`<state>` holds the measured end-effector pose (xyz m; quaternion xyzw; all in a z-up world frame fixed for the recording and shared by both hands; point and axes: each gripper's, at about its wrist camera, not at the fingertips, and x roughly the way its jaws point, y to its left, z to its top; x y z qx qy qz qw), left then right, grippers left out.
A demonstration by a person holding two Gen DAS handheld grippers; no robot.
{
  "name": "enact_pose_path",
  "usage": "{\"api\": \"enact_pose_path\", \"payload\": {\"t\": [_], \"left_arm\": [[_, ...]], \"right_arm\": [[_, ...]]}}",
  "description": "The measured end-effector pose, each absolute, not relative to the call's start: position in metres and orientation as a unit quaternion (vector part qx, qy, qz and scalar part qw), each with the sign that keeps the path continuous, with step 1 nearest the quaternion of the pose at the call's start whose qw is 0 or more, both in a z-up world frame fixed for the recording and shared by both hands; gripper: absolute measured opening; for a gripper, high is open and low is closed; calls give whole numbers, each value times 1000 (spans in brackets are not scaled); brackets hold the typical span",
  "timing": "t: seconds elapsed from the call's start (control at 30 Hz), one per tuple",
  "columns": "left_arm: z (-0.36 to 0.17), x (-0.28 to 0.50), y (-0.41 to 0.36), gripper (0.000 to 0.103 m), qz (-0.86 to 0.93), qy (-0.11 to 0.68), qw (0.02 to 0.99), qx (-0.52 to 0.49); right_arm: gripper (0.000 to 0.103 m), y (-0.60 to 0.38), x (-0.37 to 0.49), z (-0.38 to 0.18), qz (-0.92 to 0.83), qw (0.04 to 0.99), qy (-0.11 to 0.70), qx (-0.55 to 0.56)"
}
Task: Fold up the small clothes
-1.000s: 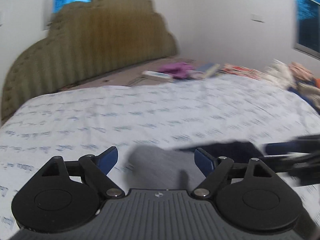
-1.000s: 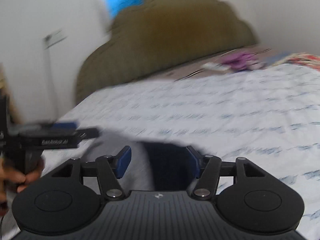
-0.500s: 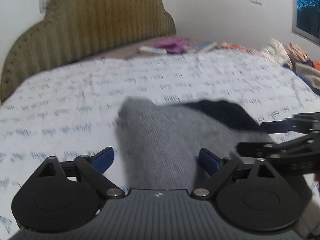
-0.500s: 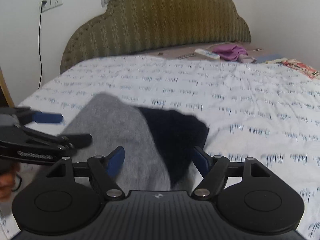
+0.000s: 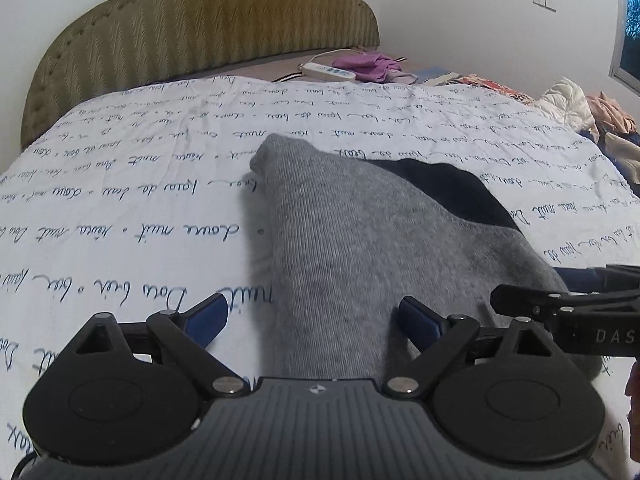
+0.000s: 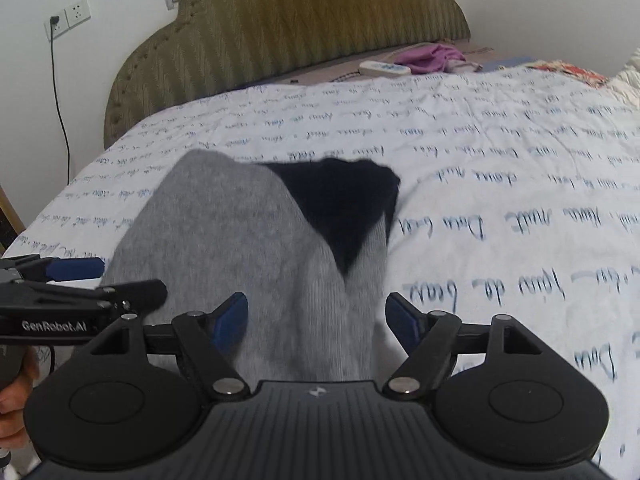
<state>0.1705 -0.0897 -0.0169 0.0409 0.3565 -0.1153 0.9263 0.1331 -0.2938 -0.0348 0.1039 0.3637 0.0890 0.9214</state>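
A grey knit garment (image 5: pixel 360 240) with a dark navy part (image 5: pixel 452 192) lies on the white bed sheet with blue script (image 5: pixel 120 200). It also shows in the right wrist view (image 6: pixel 240 248), with the navy part (image 6: pixel 340 208) at its far right. My left gripper (image 5: pixel 314 314) is open, its jaws straddling the garment's near left edge. My right gripper (image 6: pixel 318 316) is open over the garment's near right part. Each gripper shows at the edge of the other's view (image 5: pixel 560 304) (image 6: pixel 80 292).
An olive padded headboard (image 5: pixel 200 32) stands behind the bed. A white power strip (image 5: pixel 328 72) and purple cloth (image 5: pixel 368 66) lie near it. A heap of clothes (image 5: pixel 592 112) sits at the far right. A wall socket with a cable (image 6: pixel 60 28) is on the left.
Both grippers have come down and forward over the garment, which now fills the space between their open jaws. The earlier motion blur has mostly gone.
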Motion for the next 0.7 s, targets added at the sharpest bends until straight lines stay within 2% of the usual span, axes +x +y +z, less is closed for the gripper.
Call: {"api": "enact_pose_path", "payload": {"t": [0.7], "left_arm": [[-26, 145, -88, 101, -103, 379, 918, 49]], "right_arm": [[76, -313, 107, -46, 95, 907, 380, 157]]}}
